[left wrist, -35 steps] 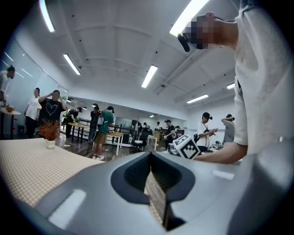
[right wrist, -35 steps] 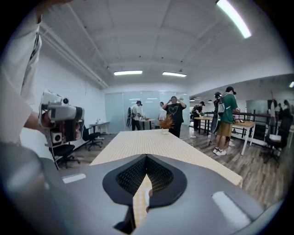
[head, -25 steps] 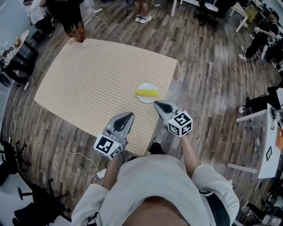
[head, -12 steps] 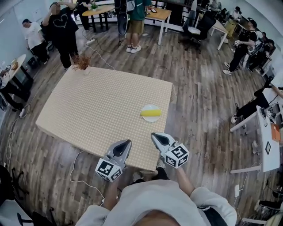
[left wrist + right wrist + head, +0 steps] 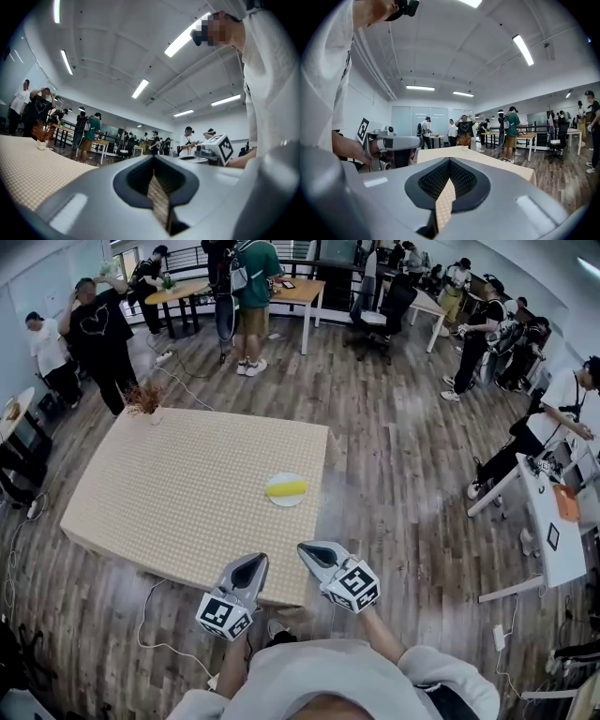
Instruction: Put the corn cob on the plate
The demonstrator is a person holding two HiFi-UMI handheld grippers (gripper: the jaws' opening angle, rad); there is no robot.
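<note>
The yellow corn cob lies across the small white plate near the right edge of the checked table. Both grippers hang over the wooden floor at the table's near corner, well short of the plate. My left gripper is shut with nothing in it; in the left gripper view its jaws meet along a thin slit. My right gripper is shut and empty too, its jaws together. The corn and plate are hidden in both gripper views.
A small vase of dried plants stands at the table's far left corner. Several people stand beyond the table among desks and chairs. A white desk is at the right, and a cable lies on the floor at left.
Both grippers have drawn back from the plate to beyond the table's near edge. The head view has lifted and shows more of the room. The corn stays on the plate.
</note>
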